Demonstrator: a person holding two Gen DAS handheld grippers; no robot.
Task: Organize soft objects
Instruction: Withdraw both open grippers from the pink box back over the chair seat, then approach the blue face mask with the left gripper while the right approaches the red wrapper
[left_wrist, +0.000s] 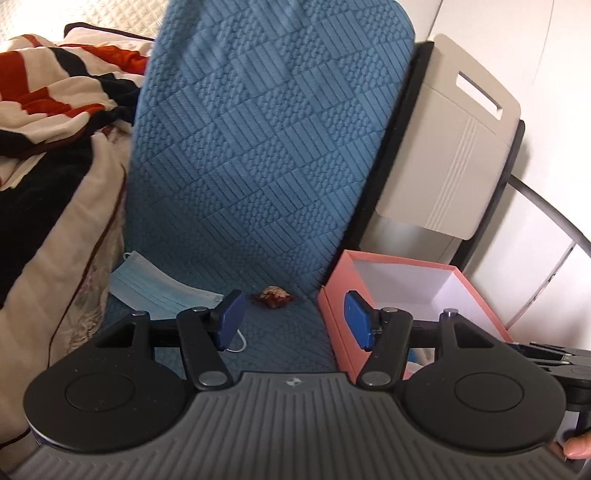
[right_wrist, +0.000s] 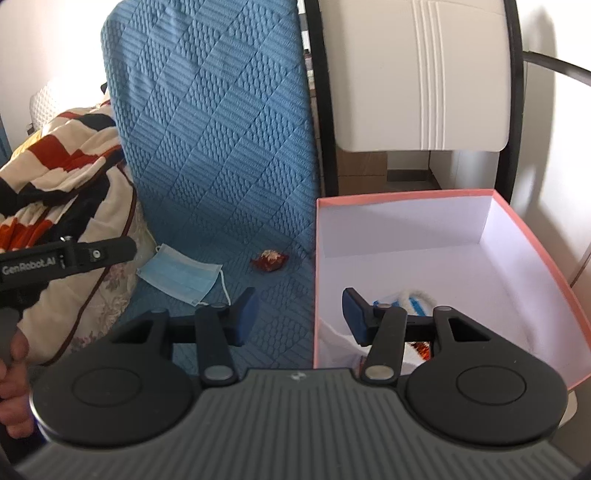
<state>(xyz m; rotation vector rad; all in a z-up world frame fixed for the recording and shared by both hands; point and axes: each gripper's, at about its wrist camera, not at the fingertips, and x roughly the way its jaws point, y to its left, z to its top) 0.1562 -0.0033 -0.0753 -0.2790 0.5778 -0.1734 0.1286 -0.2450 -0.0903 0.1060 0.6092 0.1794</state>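
A blue face mask (left_wrist: 155, 290) (right_wrist: 177, 275) lies flat on the blue quilted seat cover (left_wrist: 258, 147) (right_wrist: 221, 147). A small red-and-cream soft item (left_wrist: 272, 295) (right_wrist: 269, 260) lies to its right, near the pink box (left_wrist: 334, 325) (right_wrist: 535, 236). Inside the box lie white and blue soft items (right_wrist: 402, 301), partly hidden by my right fingers. My left gripper (left_wrist: 295, 325) is open and empty, low over the seat, its left pad (left_wrist: 231, 319) just above the mask's ear loop. My right gripper (right_wrist: 299, 317) is open and empty, straddling the box's left wall.
A striped red, black and cream blanket (left_wrist: 48, 110) (right_wrist: 59, 155) is heaped at the left. A white panel in a black frame (left_wrist: 450, 147) (right_wrist: 417, 74) stands behind the box. The left gripper's body (right_wrist: 66, 258) shows at the left of the right wrist view.
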